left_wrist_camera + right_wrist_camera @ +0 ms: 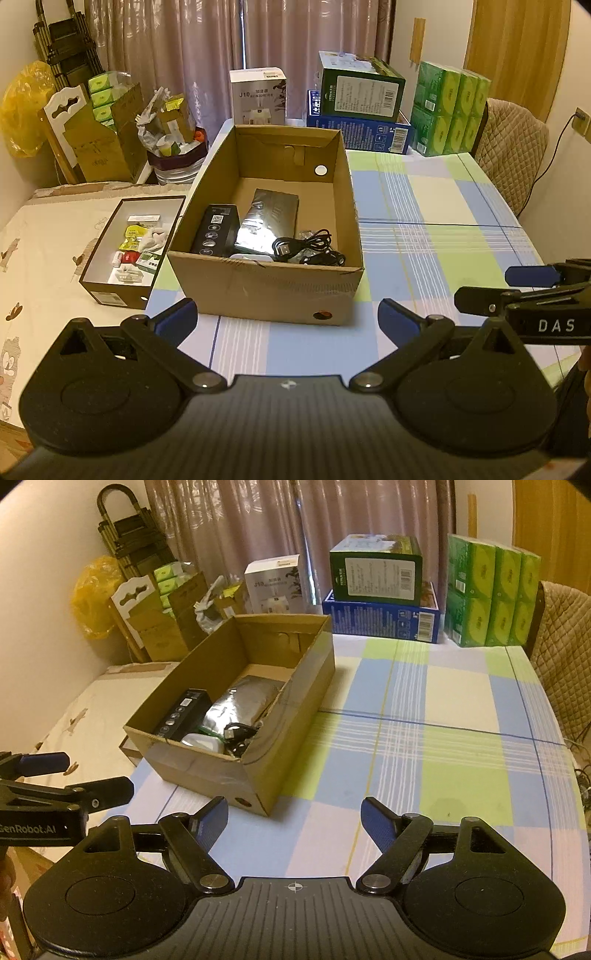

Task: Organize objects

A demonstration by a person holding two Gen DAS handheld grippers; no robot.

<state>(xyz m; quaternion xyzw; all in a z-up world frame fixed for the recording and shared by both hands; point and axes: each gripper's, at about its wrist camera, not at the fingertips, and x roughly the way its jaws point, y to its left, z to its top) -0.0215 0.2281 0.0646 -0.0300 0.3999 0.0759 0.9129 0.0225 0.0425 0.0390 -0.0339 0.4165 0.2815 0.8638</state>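
Both hand-held grippers are hovering released, fingers spread and holding nothing: the left hand-held gripper (286, 317) is sitting just short of a brown cardboard box (266, 284), and the right hand-held gripper (293, 818) is floating to its right over the surface (424, 738), which is wearing a smooth checked cloth of blue, green and pale squares. Straight ahead of the left fingers, the open rectangular box is holding one matte black carton (216, 230), one shiny silver foil pouch (266, 218), one coiled black cable (301, 243) and one rounded white item (201, 740) against the near wall. Further left of that gripper, a shallow dark box (110, 291) with a white lining is holding several small packets. Beyond the cardboard box, one white carton (258, 96), one dark green carton (360, 90) stacked on one blue carton (362, 133), and one plastic-wrapped block of green tissue packs (448, 110) are standing.
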